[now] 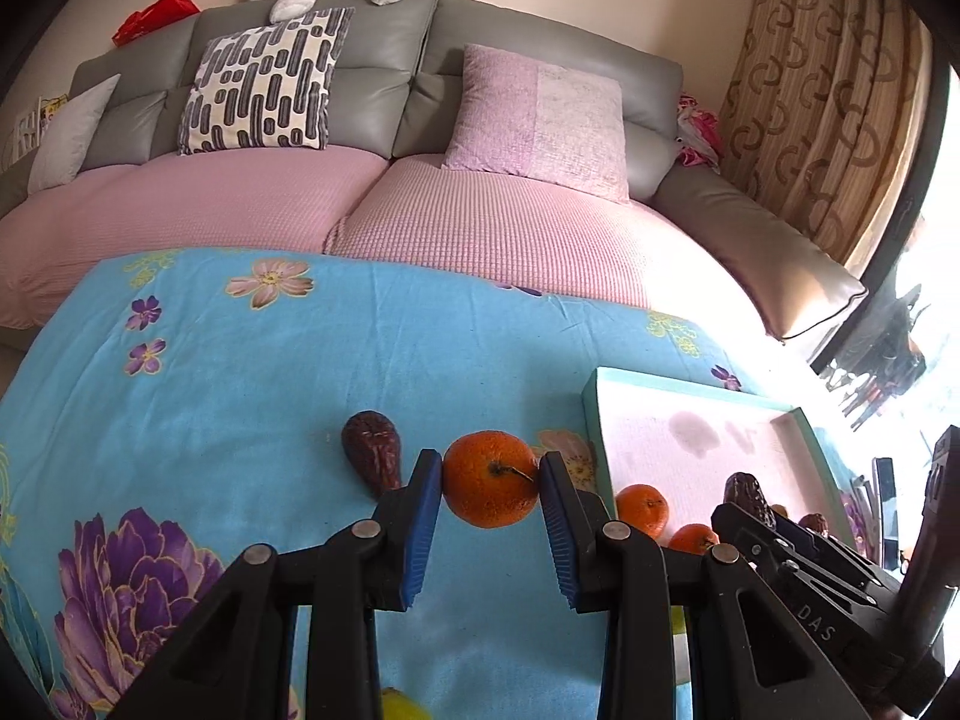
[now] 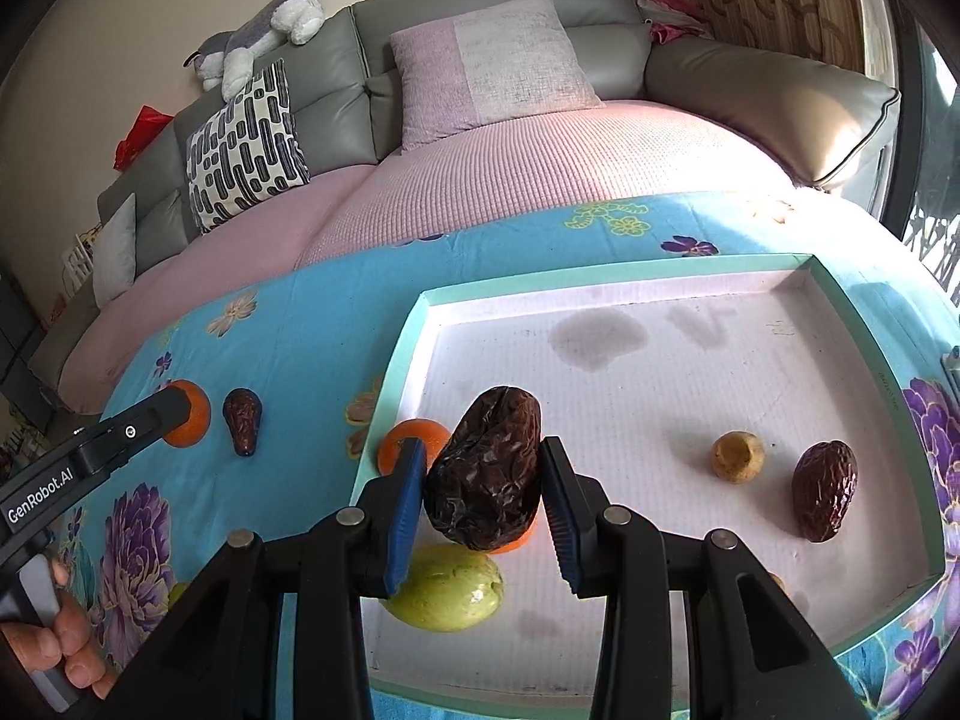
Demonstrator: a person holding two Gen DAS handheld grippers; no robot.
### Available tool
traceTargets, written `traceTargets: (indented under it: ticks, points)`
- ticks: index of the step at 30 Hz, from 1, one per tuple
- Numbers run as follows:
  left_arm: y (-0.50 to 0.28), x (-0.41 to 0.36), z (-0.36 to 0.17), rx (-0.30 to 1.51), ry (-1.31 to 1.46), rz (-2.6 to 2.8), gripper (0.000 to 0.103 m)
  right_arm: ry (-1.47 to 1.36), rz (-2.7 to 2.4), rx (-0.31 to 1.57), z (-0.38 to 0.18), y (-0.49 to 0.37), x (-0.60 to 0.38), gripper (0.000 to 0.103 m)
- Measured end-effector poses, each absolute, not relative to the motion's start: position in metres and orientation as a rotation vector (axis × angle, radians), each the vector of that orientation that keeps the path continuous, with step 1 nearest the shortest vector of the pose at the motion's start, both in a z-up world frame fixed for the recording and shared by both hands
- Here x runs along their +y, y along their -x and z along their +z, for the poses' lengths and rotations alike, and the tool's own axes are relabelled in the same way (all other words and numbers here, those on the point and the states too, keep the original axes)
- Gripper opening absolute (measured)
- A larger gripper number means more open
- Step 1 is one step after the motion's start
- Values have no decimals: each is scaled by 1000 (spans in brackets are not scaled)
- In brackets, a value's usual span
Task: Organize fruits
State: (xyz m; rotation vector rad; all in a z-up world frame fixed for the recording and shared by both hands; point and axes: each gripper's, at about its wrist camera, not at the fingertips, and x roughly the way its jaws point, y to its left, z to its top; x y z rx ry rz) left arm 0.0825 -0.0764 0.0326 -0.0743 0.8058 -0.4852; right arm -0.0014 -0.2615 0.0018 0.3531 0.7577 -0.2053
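The left gripper brackets a round orange mandarin with a short stem on the blue flowered cloth; its blue-padded jaws sit at the fruit's two sides, and contact looks likely, though the fisheye view leaves it unclear whether they press firmly. Just to the left of that fruit lies a dark brown wrinkled date on the cloth, near the left finger.

The right gripper holds a large dark wrinkled date clamped between its blue pads, over the shallow white tray with a teal rim. Under and beside that date, inside the tray's near left corner, rest a yellow-green smooth fruit and an orange mandarin, the latter partly hidden by the left finger. Further right on the tray floor sit a small tan round fruit and another dark brown date, apart from each other. A hand grips the left tool's handle at the lower left edge of the right wrist view.

Behind the cloth stands a grey sofa with a pink cover
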Motion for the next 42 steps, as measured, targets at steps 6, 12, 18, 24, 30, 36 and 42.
traceTargets:
  ticks: [6,12,18,24,30,36,42]
  points:
    - [-71,-104,35,806,45,-549,36,-365,-237,746,3,10,-278,40]
    - [-59,-128,34,814,25,-609,36,-378,-289,736,5,22,-299,40]
    - [-54,-147,32,817,9,-650,36,-391,-353,726,6,36,-324,40]
    - [-48,-167,28,818,-25,-691,36,-396,-408,710,7,46,-344,40]
    - [-48,-185,24,818,-78,-709,36,-364,-434,679,9,44,-356,40]
    - [-67,-203,22,840,-90,-698,36,-348,-459,694,1,35,-365,40]
    - [-84,-225,10,889,-121,-680,36,-379,-479,687,-2,31,-382,40]
